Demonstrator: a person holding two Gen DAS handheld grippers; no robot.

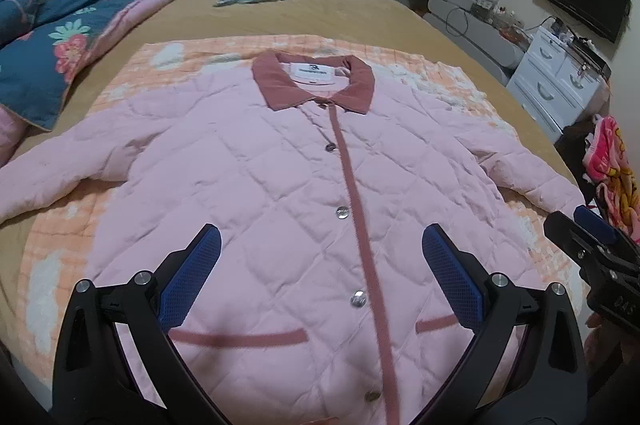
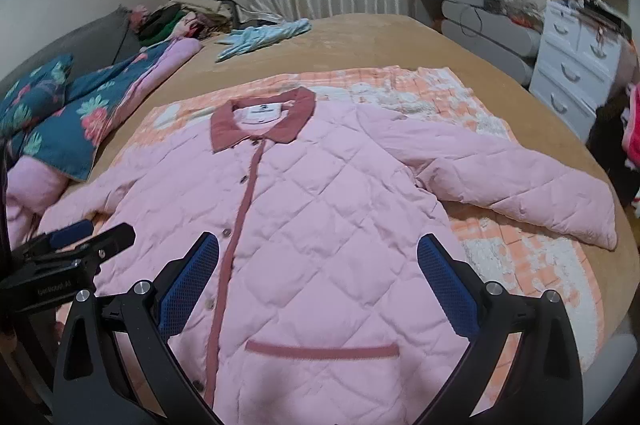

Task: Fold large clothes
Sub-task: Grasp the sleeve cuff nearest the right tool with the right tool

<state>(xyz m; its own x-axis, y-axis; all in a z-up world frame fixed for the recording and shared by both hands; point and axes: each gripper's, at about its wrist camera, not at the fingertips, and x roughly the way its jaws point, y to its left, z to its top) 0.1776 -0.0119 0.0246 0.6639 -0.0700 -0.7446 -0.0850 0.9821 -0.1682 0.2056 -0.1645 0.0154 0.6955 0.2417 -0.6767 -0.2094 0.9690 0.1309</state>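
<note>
Pink quilted jacket lay flat and buttoned, sleeves spread. Left gripper and right gripper both hovered wide apart, holding nothing. Bare tan bedspread stretched far behind.

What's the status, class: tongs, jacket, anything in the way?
Left tongs and right tongs open, holding nothing. Pink quilted jacket flat, buttoned, sleeves out. Nothing lying on it.

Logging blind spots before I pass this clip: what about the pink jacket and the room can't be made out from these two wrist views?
- Pink jacket hem: cut off by the bottom edge and the left gripper in the left wrist view; likewise behind the right gripper.
- Left sleeve cuff: runs off the frame edge.
- Collar label: text too small.
- Dresser top clutter: blurred, tiny.
</note>
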